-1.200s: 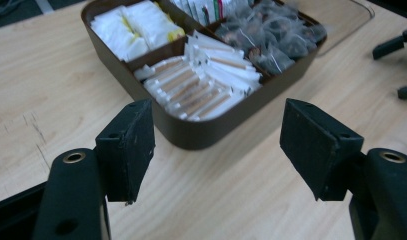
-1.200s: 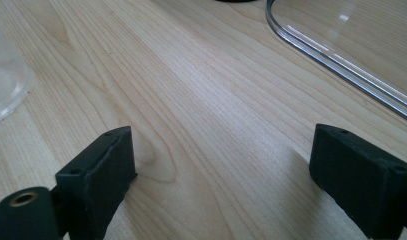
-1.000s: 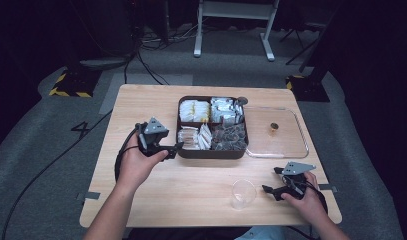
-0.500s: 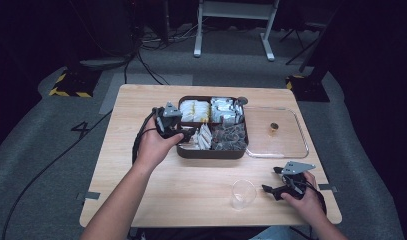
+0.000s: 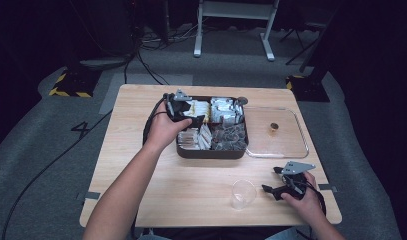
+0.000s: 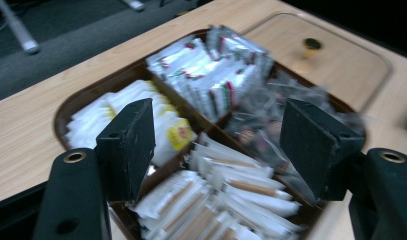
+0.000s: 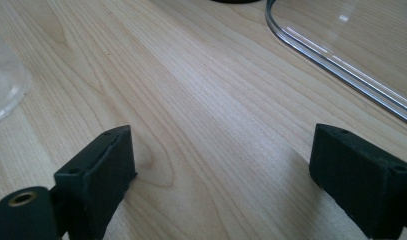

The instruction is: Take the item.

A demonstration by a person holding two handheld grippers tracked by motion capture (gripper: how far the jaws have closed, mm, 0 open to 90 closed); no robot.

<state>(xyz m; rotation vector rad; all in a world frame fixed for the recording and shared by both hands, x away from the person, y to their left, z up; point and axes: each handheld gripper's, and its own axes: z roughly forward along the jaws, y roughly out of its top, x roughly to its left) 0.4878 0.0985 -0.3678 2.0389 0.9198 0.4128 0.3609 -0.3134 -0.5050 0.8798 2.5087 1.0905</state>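
Note:
A dark brown tray (image 5: 211,153) with four compartments stands mid-table. It holds white sachets with yellow labels (image 6: 141,107), silver sachets (image 6: 211,70), dark packets (image 6: 271,115) and long paper sticks (image 6: 226,185). My left gripper (image 5: 196,119) hovers over the tray's left half. In its own view the left gripper (image 6: 218,135) stands open with nothing between the jaws. My right gripper (image 5: 272,180) rests near the front right of the table (image 5: 141,165), beside a clear plastic cup (image 5: 242,194). Seen in its own view, the right gripper (image 7: 221,155) is open over bare wood.
The tray's clear lid (image 5: 286,142) with a gold knob (image 5: 274,127) lies flat to the right of the tray. The lid's rim (image 7: 341,65) passes just ahead of the right jaws, and the cup (image 7: 3,85) sits to their left. Cables trail off the table's left side.
My left hand has travelled from the table left of the tray to a spot above the tray's left compartments, jaws still open. The right hand and cup have not moved.

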